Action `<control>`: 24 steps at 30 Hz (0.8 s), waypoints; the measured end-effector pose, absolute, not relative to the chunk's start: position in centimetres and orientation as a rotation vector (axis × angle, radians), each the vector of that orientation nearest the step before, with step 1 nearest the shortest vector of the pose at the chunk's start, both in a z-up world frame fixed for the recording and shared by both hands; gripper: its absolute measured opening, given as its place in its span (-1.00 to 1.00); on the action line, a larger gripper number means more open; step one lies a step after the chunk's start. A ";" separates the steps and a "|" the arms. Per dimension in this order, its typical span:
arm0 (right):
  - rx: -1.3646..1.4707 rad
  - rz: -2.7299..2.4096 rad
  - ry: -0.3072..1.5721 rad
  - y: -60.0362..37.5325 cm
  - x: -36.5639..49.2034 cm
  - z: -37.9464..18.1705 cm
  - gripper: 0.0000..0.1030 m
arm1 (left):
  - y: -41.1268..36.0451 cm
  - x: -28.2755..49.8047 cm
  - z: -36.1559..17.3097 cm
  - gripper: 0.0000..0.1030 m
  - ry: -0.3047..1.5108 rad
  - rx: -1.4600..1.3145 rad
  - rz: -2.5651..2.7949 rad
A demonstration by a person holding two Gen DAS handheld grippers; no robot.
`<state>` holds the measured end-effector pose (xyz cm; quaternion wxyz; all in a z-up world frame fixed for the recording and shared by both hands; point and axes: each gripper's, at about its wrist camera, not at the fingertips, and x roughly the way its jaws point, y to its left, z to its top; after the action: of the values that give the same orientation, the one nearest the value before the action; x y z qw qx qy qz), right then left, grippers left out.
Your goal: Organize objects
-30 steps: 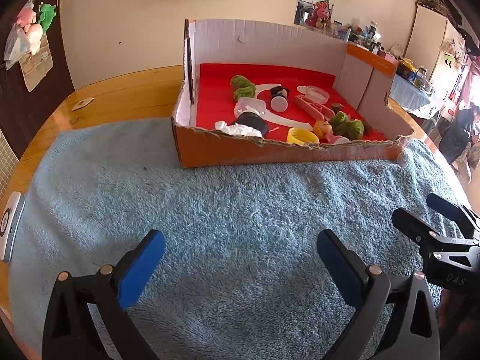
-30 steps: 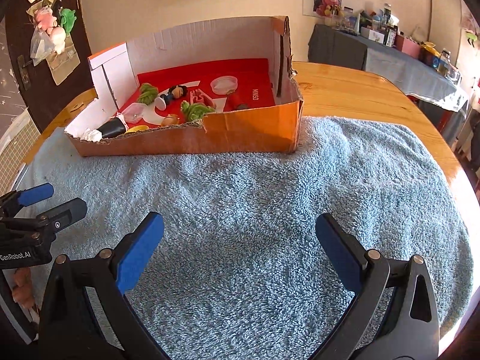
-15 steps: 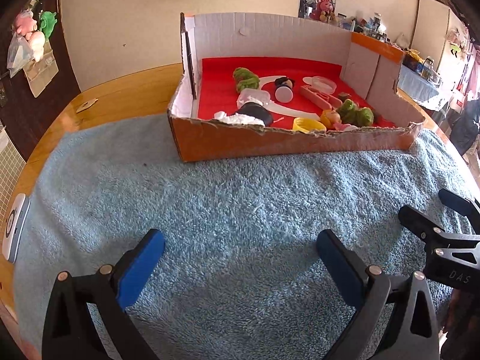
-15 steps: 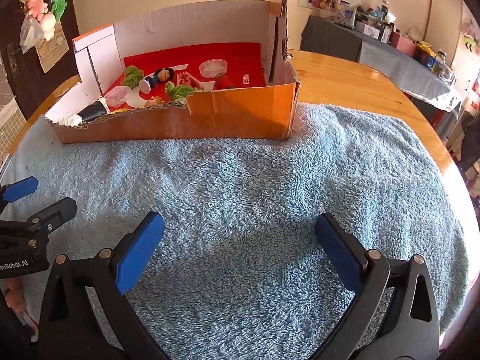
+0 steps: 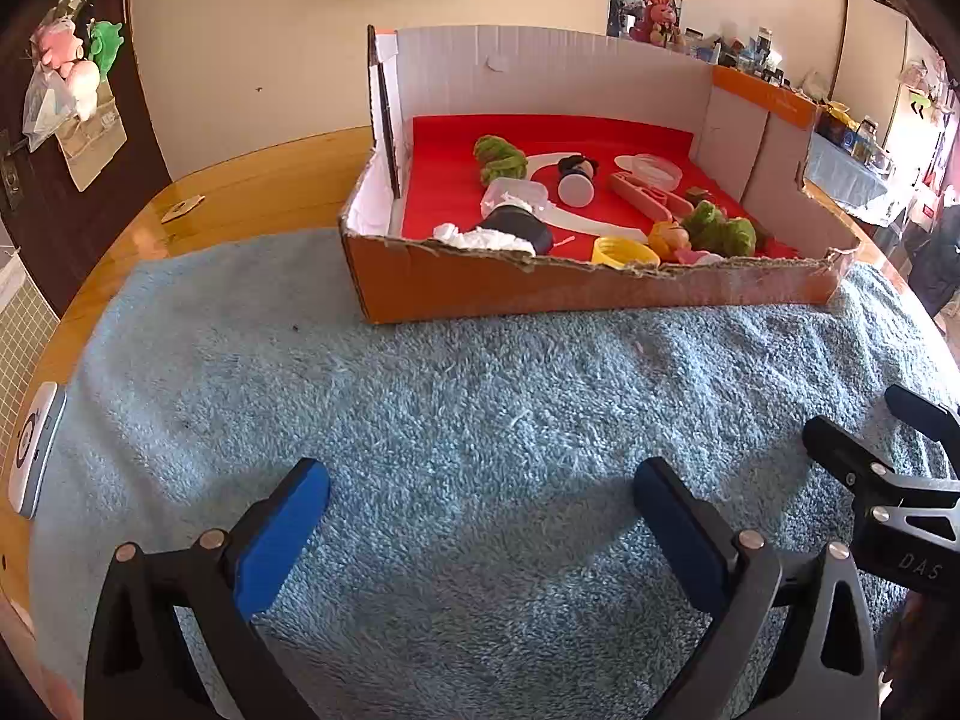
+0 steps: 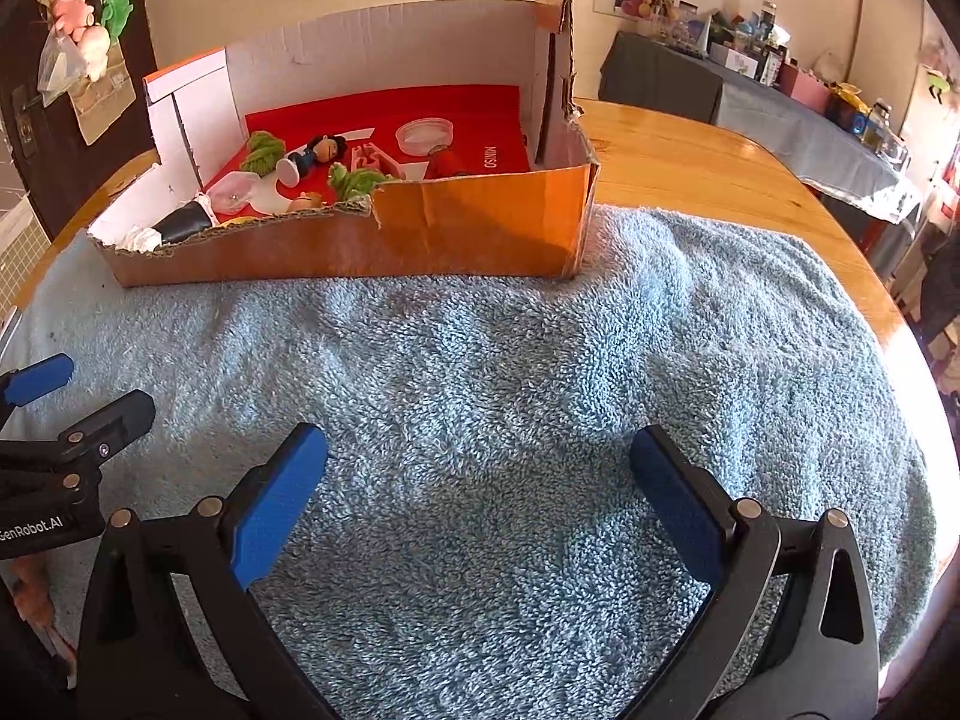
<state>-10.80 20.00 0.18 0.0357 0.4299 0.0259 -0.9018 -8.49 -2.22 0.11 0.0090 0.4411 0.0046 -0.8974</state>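
Nearest the cameras, the left gripper (image 5: 480,501) is hovering low over the blue towel (image 5: 480,396), its blue-padded fingers (image 5: 282,534) spreading wide with nothing between them. The right gripper (image 6: 477,468) is hanging beside it over the same towel, its fingers (image 6: 279,504) also standing wide apart and empty; each gripper is showing at the edge of the other's view.

The towel is covering most of the round wooden bench (image 6: 708,162). Farther on, a cardboard box (image 5: 540,294) with a torn front wall and a red floor is sitting on the towel's far part. Inside it, toward the front, a black item with crumpled white tissue (image 5: 510,228) is lying next to a yellow cap (image 5: 624,252), with a green fuzzy lump (image 5: 720,231) to the right. Deeper in, a second green lump (image 5: 501,157), a small doll (image 5: 577,177), a pink case (image 5: 648,201) and a clear round lid (image 5: 657,168) are lying scattered.
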 end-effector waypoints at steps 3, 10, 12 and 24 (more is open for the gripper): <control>1.322 -2.778 0.079 20.0 -10.7 0.2 1.00 | -2.2 -8.4 0.1 1.00 0.015 1.370 -2.800; 1.324 -2.787 0.070 20.1 -10.7 0.3 1.00 | -2.3 -8.4 0.1 1.00 0.018 1.368 -2.799; 1.329 -2.800 0.057 20.3 -10.7 0.3 1.00 | -2.2 -8.4 0.1 1.00 0.019 1.367 -2.798; 1.331 -2.803 0.067 20.3 -10.6 0.4 1.00 | -2.2 -8.4 0.2 1.00 0.020 1.361 -2.793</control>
<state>-10.64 20.28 0.42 0.0191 0.4287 0.0215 -0.9030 -8.40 -2.23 0.22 0.0174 0.4379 0.0065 -0.8988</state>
